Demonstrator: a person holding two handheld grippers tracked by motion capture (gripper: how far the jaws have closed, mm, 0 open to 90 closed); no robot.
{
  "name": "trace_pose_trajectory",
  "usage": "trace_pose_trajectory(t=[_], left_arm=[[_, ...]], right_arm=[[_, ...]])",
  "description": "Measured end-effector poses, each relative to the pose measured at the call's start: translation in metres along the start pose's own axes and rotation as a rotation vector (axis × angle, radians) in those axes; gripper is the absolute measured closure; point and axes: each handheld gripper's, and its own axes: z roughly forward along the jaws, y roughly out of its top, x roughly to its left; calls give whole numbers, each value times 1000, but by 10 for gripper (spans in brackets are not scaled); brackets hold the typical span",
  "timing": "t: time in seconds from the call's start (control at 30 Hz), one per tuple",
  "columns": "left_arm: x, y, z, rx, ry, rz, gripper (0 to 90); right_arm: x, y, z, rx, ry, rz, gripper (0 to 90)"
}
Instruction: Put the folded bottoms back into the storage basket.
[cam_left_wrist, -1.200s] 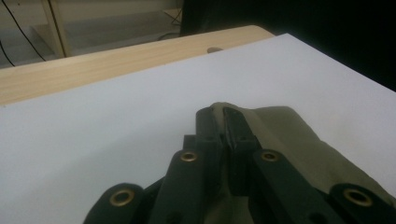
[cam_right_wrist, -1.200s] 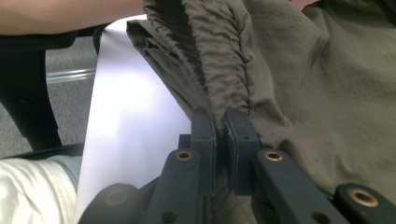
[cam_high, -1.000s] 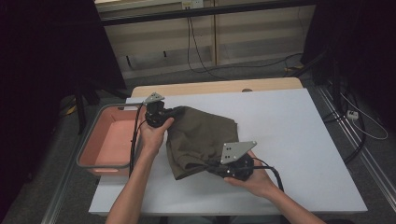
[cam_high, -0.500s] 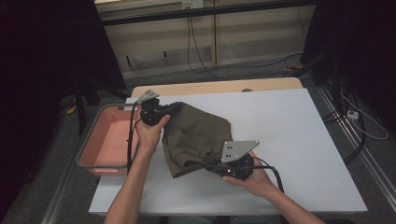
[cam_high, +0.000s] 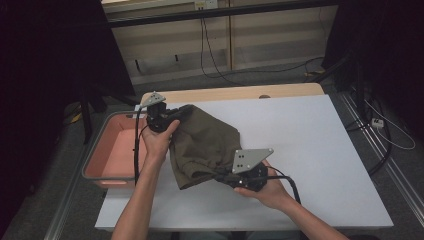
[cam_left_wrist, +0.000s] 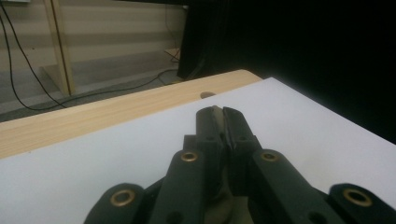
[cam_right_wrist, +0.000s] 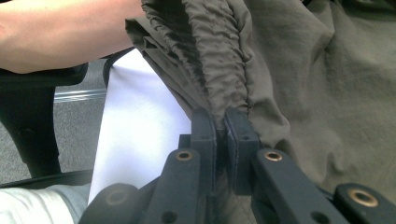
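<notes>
So both grippers are clamped onto the same olive-green garment (cam_high: 205, 145), looks like shorts or trousers with an elastic waistband. The left gripper (cam_high: 172, 114) pinches a thin bit of the cloth at the far left end; in the left gripper view its jaws are pressed together with just a sliver of fabric peeking out between them. The right gripper (cam_right_wrist: 219, 123) bites the gathered waistband at the near edge, jaws tight on it

What's new compared to a second ago: the left hand (cam_high: 159, 140) has lifted its end a little and drifted toward the pink tray (cam_high: 100, 150), so the cloth looks more stretched out between the two grips and that far end hangs off the white table (cam_high: 325, 150). The right hand (cam_high: 270, 192) has basically stayed put, low near the front edge

My guess is the person is spreading the garment out to flatten or fold it, and the pull isn't finished yet, there are plenty of wrinkles in the middle
</notes>
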Motion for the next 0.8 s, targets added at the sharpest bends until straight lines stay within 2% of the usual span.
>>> trace_pose_trajectory(t=[0.23, 0.33, 0.53, 0.8], left_arm=[[3, 9, -8, 5, 18, 13, 866], [5, 16, -14, -15, 23, 11, 866], [8, 29, -26, -33, 38, 25, 866], [14, 37, -36, -46, 75, 16, 866]], right_arm=[[-3, 7, 3, -7, -3, -16, 839], [-4, 12, 4, -23, -1, -20, 839], [-4, 21, 13, -39, 6, -31, 839], [-9, 34, 27, -58, 23, -44, 839]])
